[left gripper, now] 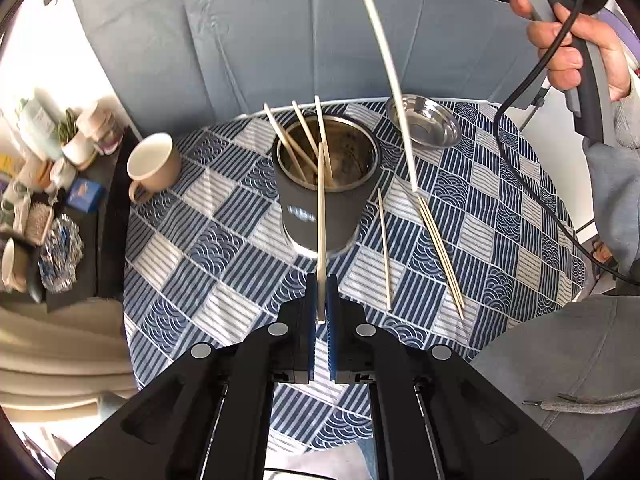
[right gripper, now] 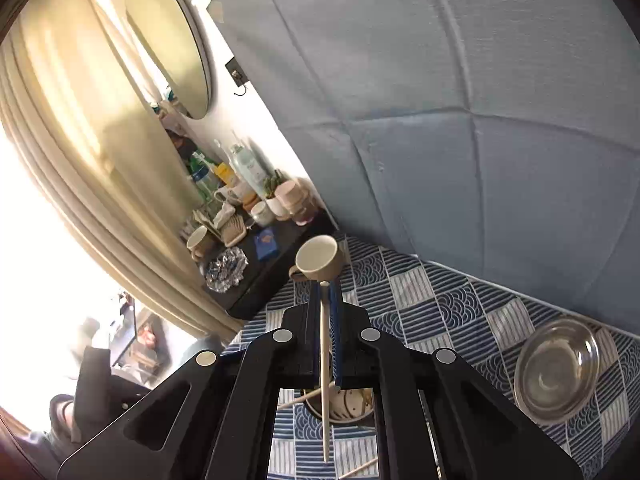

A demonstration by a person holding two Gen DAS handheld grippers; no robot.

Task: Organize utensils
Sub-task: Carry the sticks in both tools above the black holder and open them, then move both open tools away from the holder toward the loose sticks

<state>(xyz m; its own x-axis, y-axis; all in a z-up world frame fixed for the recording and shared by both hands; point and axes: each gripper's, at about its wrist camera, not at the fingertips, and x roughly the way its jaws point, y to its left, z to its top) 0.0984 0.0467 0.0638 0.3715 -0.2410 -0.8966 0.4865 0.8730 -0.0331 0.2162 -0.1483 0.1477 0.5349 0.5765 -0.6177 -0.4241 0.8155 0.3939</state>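
Your left gripper (left gripper: pixel 319 300) is clamped narrow on one wooden chopstick (left gripper: pixel 320 216), which runs straight up the middle of the left wrist view until its tip overlaps the rim of the steel holder (left gripper: pixel 320 200). Three more chopsticks (left gripper: pixel 298 136) already lean inside that holder, fanned toward its upper-left rim.

Your right gripper (right gripper: pixel 326 308) is likewise pinched tight, on a pale white chopstick (right gripper: pixel 325 380); in the right wrist view it hangs down between the blue pads, its lower end over the cloth. In the left wrist view the same stick (left gripper: pixel 386 64) slants from the top centre down to just right of the holder, with your right hand (left gripper: pixel 572 40) on the handle at the upper right.

To the right of the holder, a single chopstick (left gripper: pixel 385 248) lies flat on the patterned tablecloth (left gripper: pixel 200 248), and a pair of chopsticks (left gripper: pixel 442 256) lies close beside it, nearer the right edge.

A beige mug (left gripper: pixel 154 166) lies tipped at the upper left of the table, close to its edge; a steel bowl (left gripper: pixel 426 120) sits by the far edge at upper right. The cloth at lower left is open. A cluttered dark side table (left gripper: pixel 60 200) stands beyond the left edge, and a blue padded wall (left gripper: pixel 280 32) rises behind the table.
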